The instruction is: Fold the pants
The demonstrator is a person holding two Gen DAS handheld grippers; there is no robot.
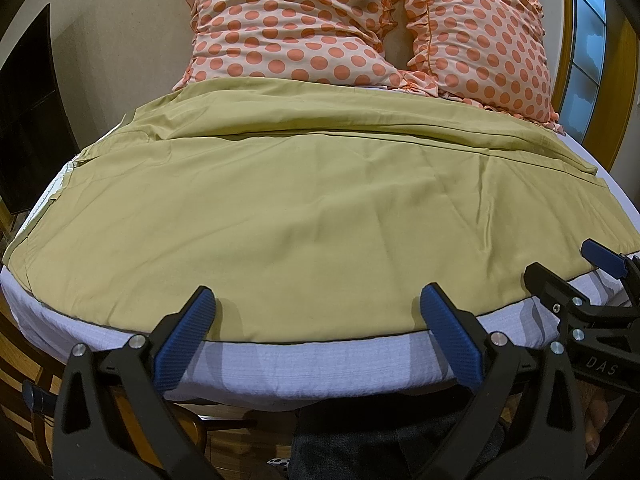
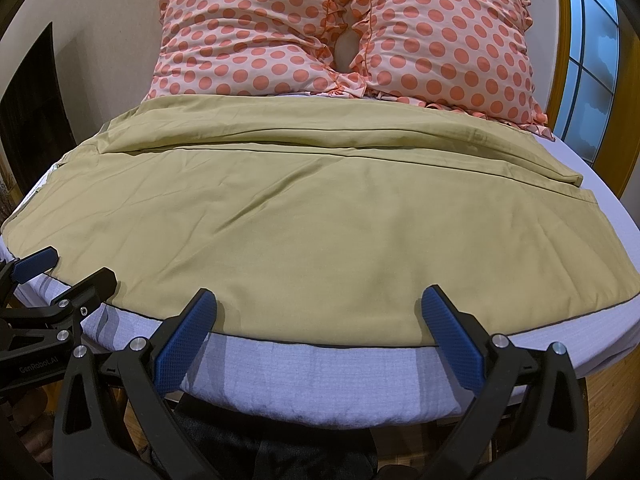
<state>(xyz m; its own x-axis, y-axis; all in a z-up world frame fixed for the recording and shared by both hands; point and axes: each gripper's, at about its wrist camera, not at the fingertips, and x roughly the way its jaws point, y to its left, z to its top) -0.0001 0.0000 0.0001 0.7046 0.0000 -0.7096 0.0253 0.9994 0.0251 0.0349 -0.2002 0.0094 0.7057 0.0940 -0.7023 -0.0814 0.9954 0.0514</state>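
One pair of pants (image 1: pixel 304 200), two polka-dot pillows (image 1: pixel 288 24), two grippers (image 1: pixel 316 312), one bed (image 1: pixel 312 368)

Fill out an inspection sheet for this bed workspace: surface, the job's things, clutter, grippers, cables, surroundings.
Surface: bed with a pale lavender sheet, near edge bare.
Job's things: khaki pants spread flat across the bed, one lengthwise fold line visible toward the far side, light wrinkles.
Clutter: two polka-dot pillows at the head of the bed, touching the pants' far edge.
Grippers: left gripper open, fingertips at the pants' near edge, holding nothing; right gripper open, likewise at the near edge, holding nothing.
Cables: nothing seen.
Surroundings: window with a wooden frame on the right, beige wall behind the pillows, dark panel at left.
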